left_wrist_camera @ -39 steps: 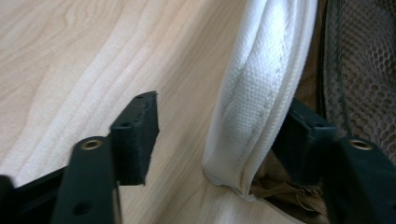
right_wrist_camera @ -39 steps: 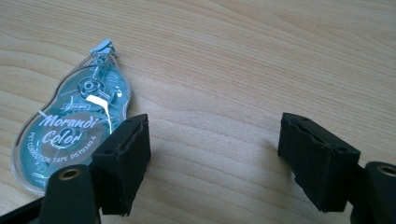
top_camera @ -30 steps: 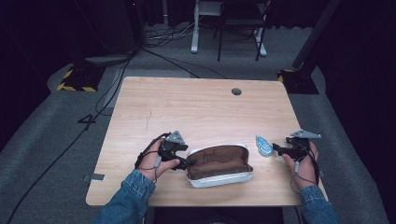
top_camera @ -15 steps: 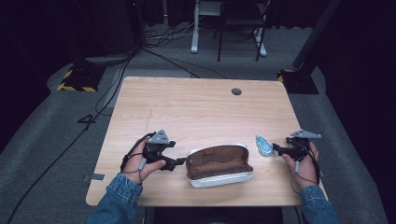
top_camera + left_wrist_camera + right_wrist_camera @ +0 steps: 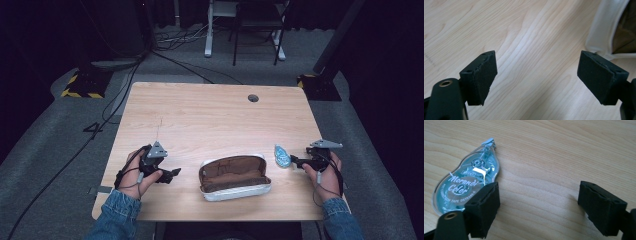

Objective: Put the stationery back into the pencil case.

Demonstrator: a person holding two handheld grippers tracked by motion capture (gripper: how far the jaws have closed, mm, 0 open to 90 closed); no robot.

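A: Where is the open brown-lined white case (image 5: pixel 235 177) lying?
B: Mid-surface (image 5: pixel 210 120), between both released grippers: left gripper (image 5: pixel 536 77); right gripper (image 5: pixel 537 206), beside the clear blue teardrop correction-tape dispenser (image 5: pixel 465 186)

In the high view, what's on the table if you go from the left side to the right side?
Left gripper → open pencil case → correction tape → right gripper.

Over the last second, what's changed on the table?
The left gripper drew back leftward from the open case, jaws open and empty. The case, the correction tape and the open right gripper beside it stayed put.
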